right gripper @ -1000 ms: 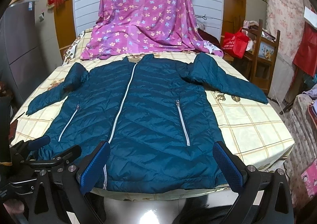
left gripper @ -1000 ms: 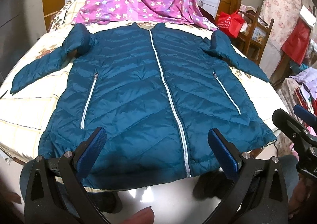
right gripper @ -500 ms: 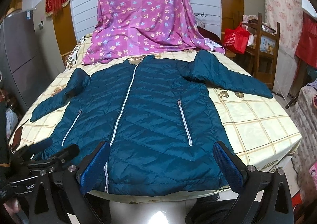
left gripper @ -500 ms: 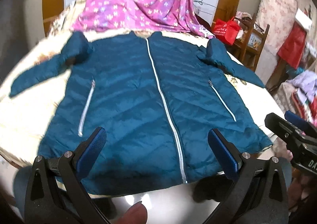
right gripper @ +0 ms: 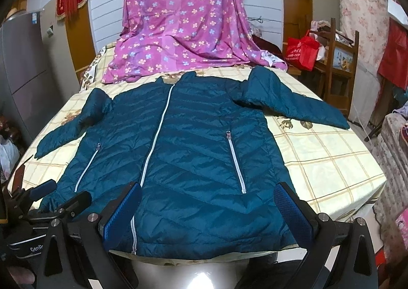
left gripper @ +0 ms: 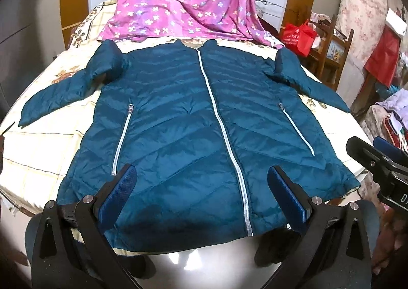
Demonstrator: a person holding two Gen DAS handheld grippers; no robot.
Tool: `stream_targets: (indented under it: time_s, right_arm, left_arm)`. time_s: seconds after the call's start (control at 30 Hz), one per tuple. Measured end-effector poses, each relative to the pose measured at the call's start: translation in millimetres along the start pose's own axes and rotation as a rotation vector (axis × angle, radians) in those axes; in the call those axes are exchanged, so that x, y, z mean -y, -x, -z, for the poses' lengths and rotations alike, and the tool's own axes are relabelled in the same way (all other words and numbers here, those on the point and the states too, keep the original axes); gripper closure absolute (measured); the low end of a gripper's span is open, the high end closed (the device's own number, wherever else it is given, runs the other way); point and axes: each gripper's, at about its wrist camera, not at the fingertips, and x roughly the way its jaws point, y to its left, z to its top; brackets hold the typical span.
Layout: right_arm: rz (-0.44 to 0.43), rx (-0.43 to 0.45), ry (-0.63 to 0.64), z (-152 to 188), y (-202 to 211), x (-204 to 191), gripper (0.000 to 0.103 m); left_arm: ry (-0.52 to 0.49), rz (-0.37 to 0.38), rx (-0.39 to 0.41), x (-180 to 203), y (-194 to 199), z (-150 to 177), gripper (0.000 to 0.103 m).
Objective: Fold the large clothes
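Observation:
A teal quilted puffer jacket lies flat and zipped on the bed, front up, collar at the far end, both sleeves spread out to the sides. It also shows in the right wrist view. My left gripper is open and empty, held above the near hem left of the centre zipper. My right gripper is open and empty above the near hem's right half. Each gripper shows at the edge of the other's view: the right one and the left one.
The bed has a cream checked sheet. A pink flowered cloth drapes over the far end. A wooden rack with a red bag stands at the right. A grey cabinet stands at the left.
Both grippers have risen and tilted a little, so the jacket sits lower and fuller in view. The jaws stay open. The jacket has not moved.

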Motion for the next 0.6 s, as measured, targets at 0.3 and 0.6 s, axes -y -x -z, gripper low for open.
stream_targets:
  time_s: [0.3,0.6]
  right_arm:
    - [0.02,0.004,0.024,0.8,3.7,-6.7,0.0]
    - [0.03,-0.004,0.035,3.1,2.8,-10.6,0.0]
  left_arm:
    - [-0.014,0.012,0.01,3.4,3.0,5.8,0.0]
    - [0.024,0.024,-0.003,-7.1,-0.9,6.1,0.0]
